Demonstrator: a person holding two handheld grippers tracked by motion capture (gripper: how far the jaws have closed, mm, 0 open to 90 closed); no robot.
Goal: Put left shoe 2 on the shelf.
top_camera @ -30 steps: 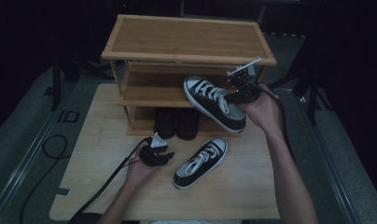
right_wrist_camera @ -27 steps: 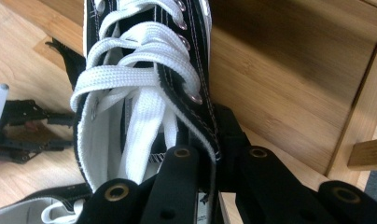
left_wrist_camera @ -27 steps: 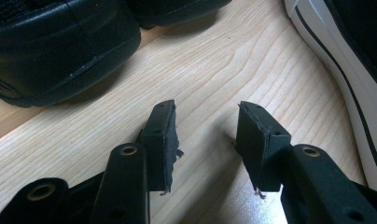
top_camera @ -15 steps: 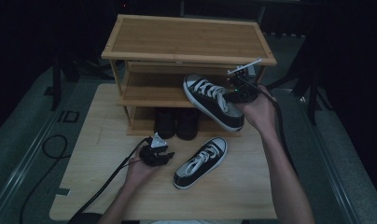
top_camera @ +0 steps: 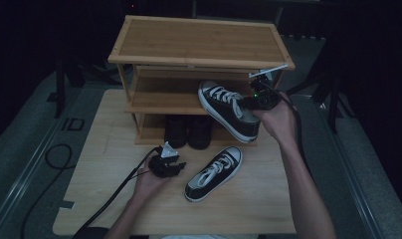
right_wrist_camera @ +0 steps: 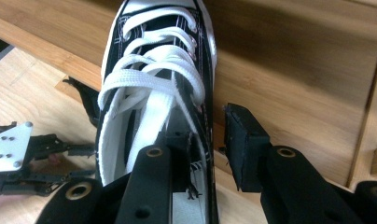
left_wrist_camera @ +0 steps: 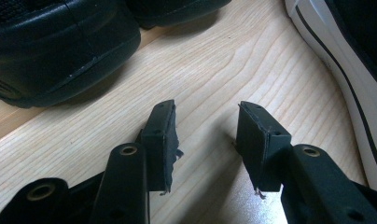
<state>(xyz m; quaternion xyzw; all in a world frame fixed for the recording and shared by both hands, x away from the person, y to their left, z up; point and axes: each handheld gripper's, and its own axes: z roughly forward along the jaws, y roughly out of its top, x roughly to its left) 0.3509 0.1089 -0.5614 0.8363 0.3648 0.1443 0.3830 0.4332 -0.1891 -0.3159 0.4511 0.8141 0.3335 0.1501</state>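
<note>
A black-and-white sneaker (top_camera: pixel 228 109) lies slanted, toe on the rack's middle shelf (top_camera: pixel 159 97) and heel out past its front edge. My right gripper (top_camera: pixel 254 95) is at the heel. Its jaws have just been opening and now stand open: in the right gripper view one jaw is inside the sneaker (right_wrist_camera: pixel 154 88), the other outside, clear of the side wall, around my right gripper (right_wrist_camera: pixel 207 128). The second sneaker (top_camera: pixel 214 172) lies on the table. Just left of it my left gripper (top_camera: pixel 170 163) rests low, and in its own view my left gripper (left_wrist_camera: pixel 205 140) stands open over bare wood.
The wooden shoe rack (top_camera: pixel 196 42) stands at the table's far side. A pair of black shoes (top_camera: pixel 189 130) sits on its bottom shelf, close ahead of the left jaws (left_wrist_camera: pixel 60 46). A cable (top_camera: pixel 114 191) trails off toward the table's front left.
</note>
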